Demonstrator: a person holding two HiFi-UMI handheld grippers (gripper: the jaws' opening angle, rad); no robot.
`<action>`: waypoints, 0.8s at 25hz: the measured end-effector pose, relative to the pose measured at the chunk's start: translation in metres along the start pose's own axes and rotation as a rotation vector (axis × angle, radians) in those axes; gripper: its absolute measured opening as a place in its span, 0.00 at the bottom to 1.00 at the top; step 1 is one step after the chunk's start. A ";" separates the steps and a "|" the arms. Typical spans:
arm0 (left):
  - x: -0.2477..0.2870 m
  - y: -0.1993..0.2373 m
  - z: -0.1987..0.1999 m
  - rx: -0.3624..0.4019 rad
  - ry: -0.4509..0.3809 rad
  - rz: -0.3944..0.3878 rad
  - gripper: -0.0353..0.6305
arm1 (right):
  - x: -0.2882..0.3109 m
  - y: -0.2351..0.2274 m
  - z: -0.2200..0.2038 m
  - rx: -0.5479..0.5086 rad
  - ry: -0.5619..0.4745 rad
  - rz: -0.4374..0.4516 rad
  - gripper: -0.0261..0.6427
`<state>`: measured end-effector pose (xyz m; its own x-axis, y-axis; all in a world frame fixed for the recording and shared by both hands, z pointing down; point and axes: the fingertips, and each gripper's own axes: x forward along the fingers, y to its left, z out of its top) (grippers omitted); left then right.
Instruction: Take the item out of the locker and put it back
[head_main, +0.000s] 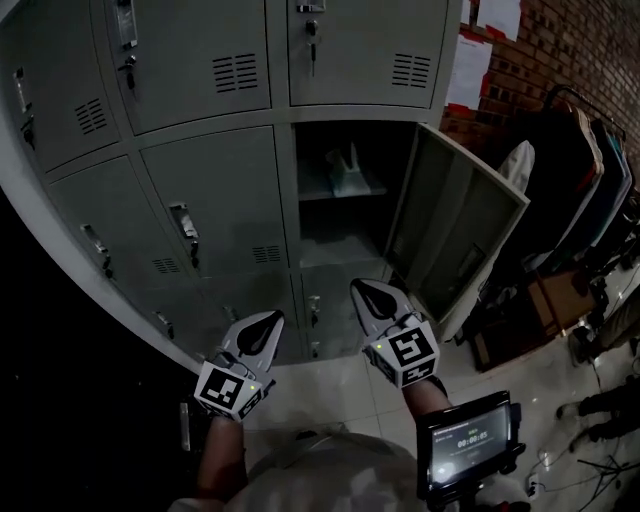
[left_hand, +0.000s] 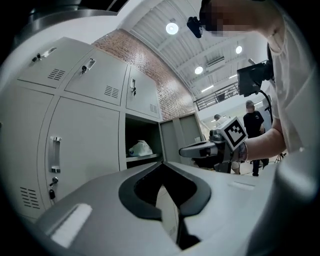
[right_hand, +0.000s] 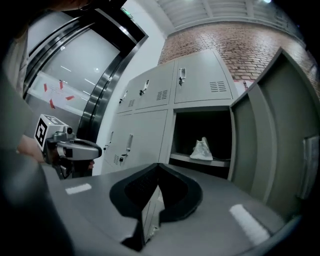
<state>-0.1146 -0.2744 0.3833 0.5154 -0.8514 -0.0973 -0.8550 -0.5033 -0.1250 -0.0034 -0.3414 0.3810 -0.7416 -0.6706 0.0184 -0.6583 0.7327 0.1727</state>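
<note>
The grey locker (head_main: 345, 195) in the middle row stands with its door (head_main: 455, 225) swung out to the right. Inside, a small pale crumpled item (head_main: 345, 172) rests on the shelf; it also shows in the left gripper view (left_hand: 140, 148) and the right gripper view (right_hand: 202, 149). Both grippers hover side by side in front of the lockers, below the opening and apart from it. My left gripper (head_main: 273, 318) (left_hand: 161, 169) is shut with nothing in it. The right gripper (head_main: 357, 287) (right_hand: 159, 168) is likewise shut and empty, nearer the open compartment.
Closed locker doors (head_main: 210, 215) with handles surround the open one. A clothes rack (head_main: 590, 170) and boxes stand at the right by a brick wall. A screen device (head_main: 468, 440) hangs at my lower right. A person (left_hand: 252, 125) stands far behind.
</note>
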 end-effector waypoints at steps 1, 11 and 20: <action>0.006 0.006 -0.001 -0.003 0.001 -0.008 0.06 | 0.008 -0.006 0.002 0.004 -0.002 -0.011 0.04; 0.047 0.055 -0.008 -0.015 0.002 -0.049 0.06 | 0.090 -0.076 0.031 0.005 -0.093 -0.111 0.72; 0.055 0.089 -0.030 -0.037 0.037 -0.018 0.06 | 0.161 -0.159 0.044 0.072 -0.088 -0.224 0.90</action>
<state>-0.1641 -0.3699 0.3960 0.5285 -0.8469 -0.0586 -0.8477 -0.5229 -0.0895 -0.0235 -0.5606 0.3137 -0.5822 -0.8070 -0.0988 -0.8129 0.5751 0.0924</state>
